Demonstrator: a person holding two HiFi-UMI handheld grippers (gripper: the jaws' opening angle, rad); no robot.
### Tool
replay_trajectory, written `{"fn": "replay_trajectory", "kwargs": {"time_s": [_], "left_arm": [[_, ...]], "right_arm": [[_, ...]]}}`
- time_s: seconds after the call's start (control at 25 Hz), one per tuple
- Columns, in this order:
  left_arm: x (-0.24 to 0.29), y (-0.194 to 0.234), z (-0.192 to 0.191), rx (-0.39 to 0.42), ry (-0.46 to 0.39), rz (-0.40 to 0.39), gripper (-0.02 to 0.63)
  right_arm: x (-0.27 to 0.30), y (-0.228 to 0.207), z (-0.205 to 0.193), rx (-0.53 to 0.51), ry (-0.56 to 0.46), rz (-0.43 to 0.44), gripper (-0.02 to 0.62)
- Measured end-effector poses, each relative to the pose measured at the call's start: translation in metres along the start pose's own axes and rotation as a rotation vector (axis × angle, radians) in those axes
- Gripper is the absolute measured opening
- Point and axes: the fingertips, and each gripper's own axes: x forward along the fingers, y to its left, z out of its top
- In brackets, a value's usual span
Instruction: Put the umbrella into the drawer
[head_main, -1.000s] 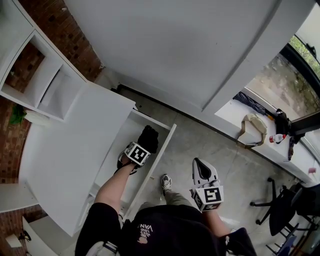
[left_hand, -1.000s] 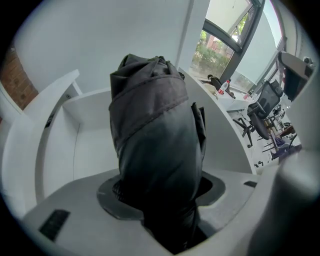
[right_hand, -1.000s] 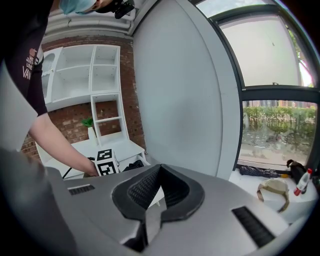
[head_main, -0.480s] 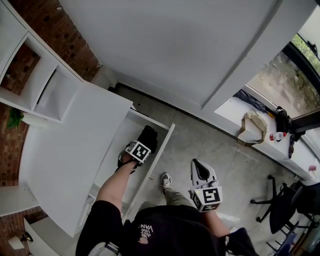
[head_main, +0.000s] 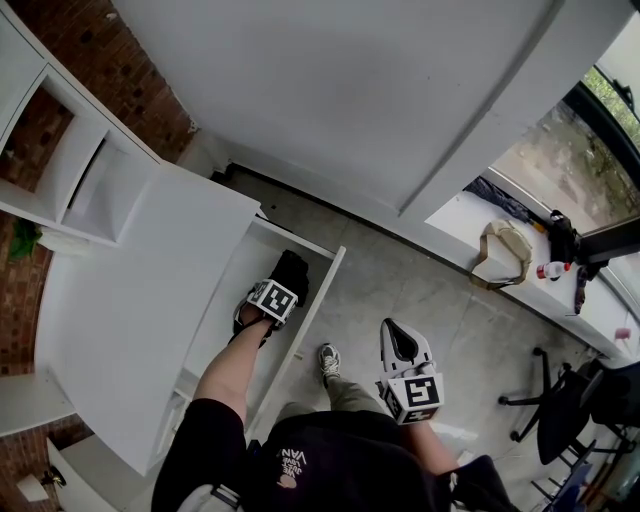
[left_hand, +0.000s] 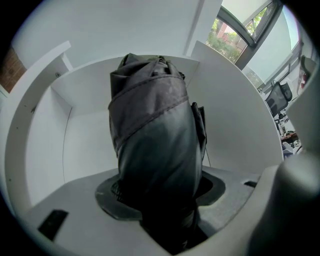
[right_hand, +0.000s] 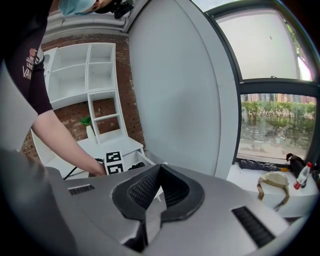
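A folded black umbrella (left_hand: 155, 135) is clamped between the jaws of my left gripper (left_hand: 161, 202), which is shut on its lower part. The gripper points steeply down into an open white drawer (left_hand: 227, 115), whose walls surround the umbrella on all sides. In the head view the umbrella (head_main: 292, 272) sits inside the drawer (head_main: 322, 295), just beyond the left gripper (head_main: 281, 288). My right gripper (head_main: 394, 332) hangs over the grey floor to the right of the drawer. Its dark pads (right_hand: 142, 187) meet, shut, with nothing between them.
The drawer juts from a white cabinet (head_main: 150, 290), with open white shelves (head_main: 85, 170) and a brick wall at the left. A shoe (head_main: 328, 362) stands beside the drawer front. The window sill (head_main: 520, 285) carries a second umbrella, a bag and a bottle. An office chair (head_main: 565, 410) is at right.
My left gripper has sunk a little deeper into the drawer with the umbrella still in it. The right gripper has stayed where it was.
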Motion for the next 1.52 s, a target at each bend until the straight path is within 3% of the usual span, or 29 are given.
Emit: {"fn": "replay_trajectory", "kwargs": {"time_s": [0.68,1.24,1.52], "left_arm": [[-0.008,-0.011,-0.004,0.045,-0.029,0.002,0.319],[-0.059,-0.007,-0.019,0.033,-0.17,0.029,0.319],[-0.096,-0.007,-0.03,0.008,-0.301,0.049,0.319]], "right_arm": [[-0.01,0.01,-0.002,-0.002,-0.003,0.005,-0.005],[-0.02,0.051,0.007,-0.032,-0.045,0.055,-0.005],[-0.035,0.078,0.01,-0.054,-0.064,0.072,-0.005]]}}
